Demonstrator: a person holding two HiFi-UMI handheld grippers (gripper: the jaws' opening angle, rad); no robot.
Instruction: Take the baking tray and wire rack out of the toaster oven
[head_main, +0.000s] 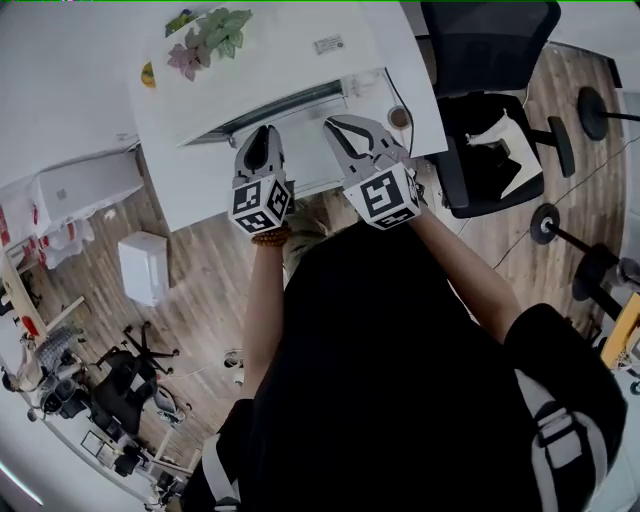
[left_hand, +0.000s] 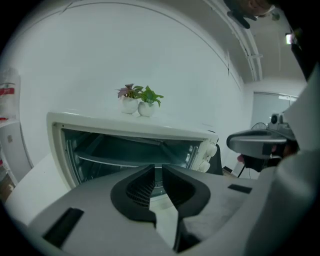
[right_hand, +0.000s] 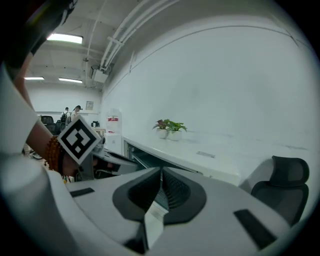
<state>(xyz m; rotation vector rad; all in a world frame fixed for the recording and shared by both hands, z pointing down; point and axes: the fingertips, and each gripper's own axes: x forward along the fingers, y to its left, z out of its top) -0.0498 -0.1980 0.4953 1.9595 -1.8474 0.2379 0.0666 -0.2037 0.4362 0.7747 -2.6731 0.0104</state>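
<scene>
Before the toaster oven (left_hand: 131, 127), the left gripper (left_hand: 158, 171) and right gripper (right_hand: 161, 172) both hung shut and empty while a dim shelf (left_hand: 117, 161), probably the baking tray or wire rack, lay inside, so the reach seemed in hand and the jaws needed opening next.

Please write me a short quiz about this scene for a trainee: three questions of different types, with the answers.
1. True or false: the left tongs grip something.
2. What stands on top of the toaster oven? A) a kettle B) two potted plants C) a mug
3. In what state are the right tongs?
Key: 1 false, they are shut and empty; 2 B; 3 shut, with nothing between them.
</scene>
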